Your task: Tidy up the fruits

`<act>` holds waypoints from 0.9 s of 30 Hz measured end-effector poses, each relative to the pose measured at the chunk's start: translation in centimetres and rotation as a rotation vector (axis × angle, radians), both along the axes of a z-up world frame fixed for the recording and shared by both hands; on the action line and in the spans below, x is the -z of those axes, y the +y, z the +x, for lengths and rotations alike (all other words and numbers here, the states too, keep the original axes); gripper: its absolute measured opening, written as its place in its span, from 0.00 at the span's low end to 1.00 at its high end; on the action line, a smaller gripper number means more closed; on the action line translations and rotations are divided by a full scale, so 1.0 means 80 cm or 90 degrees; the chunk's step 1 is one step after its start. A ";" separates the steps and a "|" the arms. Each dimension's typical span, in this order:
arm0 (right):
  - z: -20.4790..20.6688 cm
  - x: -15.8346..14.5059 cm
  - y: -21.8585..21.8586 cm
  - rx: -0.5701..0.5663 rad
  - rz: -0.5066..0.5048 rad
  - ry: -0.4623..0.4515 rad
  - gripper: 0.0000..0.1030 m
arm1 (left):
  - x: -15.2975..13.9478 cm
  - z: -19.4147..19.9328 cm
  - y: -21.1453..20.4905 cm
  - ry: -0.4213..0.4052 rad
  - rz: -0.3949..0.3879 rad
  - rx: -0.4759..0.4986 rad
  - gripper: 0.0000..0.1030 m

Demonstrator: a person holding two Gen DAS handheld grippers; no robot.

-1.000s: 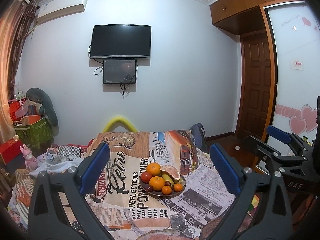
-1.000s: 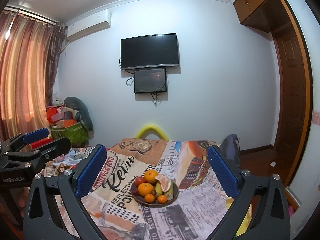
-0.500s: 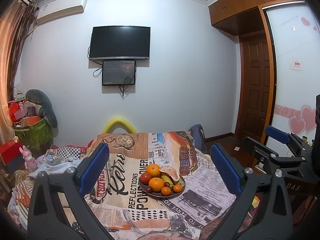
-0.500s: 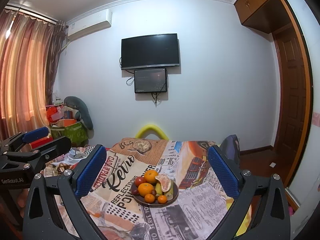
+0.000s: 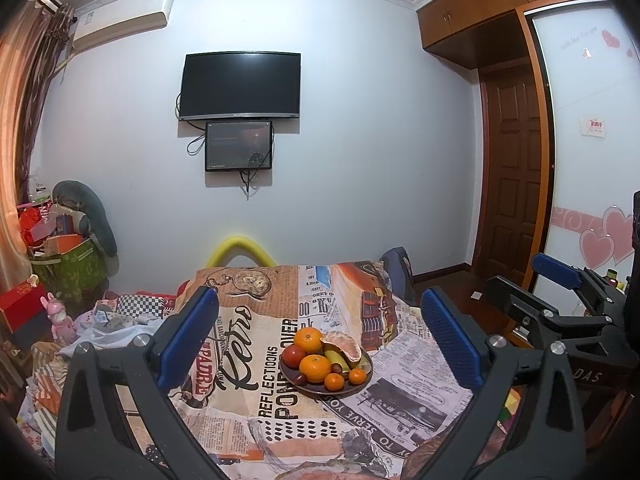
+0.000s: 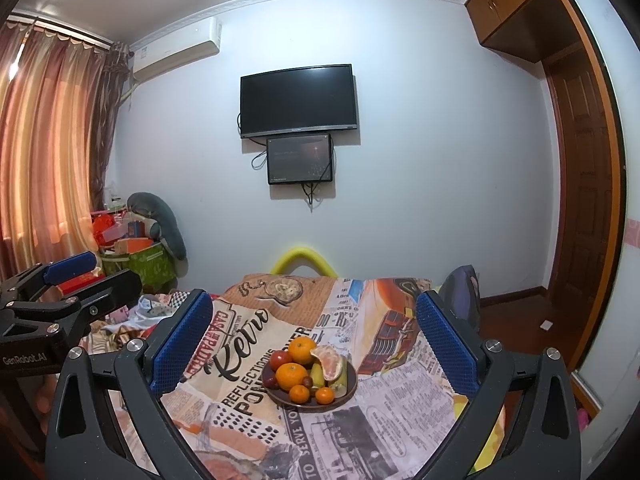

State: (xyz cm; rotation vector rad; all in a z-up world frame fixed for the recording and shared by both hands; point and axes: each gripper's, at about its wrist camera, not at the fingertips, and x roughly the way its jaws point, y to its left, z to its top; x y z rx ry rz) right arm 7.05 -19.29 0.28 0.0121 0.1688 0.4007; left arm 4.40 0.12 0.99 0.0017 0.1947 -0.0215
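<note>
On the tabletop (image 5: 400,396), which is covered by a newspaper-print cloth (image 5: 248,344), a dark plate (image 5: 362,380) carries the fruits (image 5: 316,368): two large oranges, three small ones, a red apple, a banana, some dark grapes and a peeled citrus piece. The left tool (image 5: 320,336) is spread wide, its blue pads (image 5: 188,336) well apart; it holds nothing and touches nothing. The right tool (image 6: 310,340) is likewise fully spread and empty. In each wrist view the plate lies beyond the tool, framed between the two pads, near the middle of the tabletop. The right tool also appears at the right edge of the left wrist view, and the left tool at the left edge of the right wrist view; both are cut off there. The near edge of the tabletop is hidden behind the tool bodies. The grapes are small and partly covered by other fruit, so their count cannot be determined.
</note>
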 end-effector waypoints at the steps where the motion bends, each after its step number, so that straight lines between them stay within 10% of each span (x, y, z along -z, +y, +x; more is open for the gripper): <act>1: -0.001 -0.001 -0.001 0.000 0.000 0.000 0.99 | 0.001 0.000 0.000 -0.001 0.000 0.000 1.00; 27: -0.001 -0.004 0.000 0.003 0.000 0.000 0.99 | 0.000 -0.003 0.001 -0.004 -0.008 0.013 1.00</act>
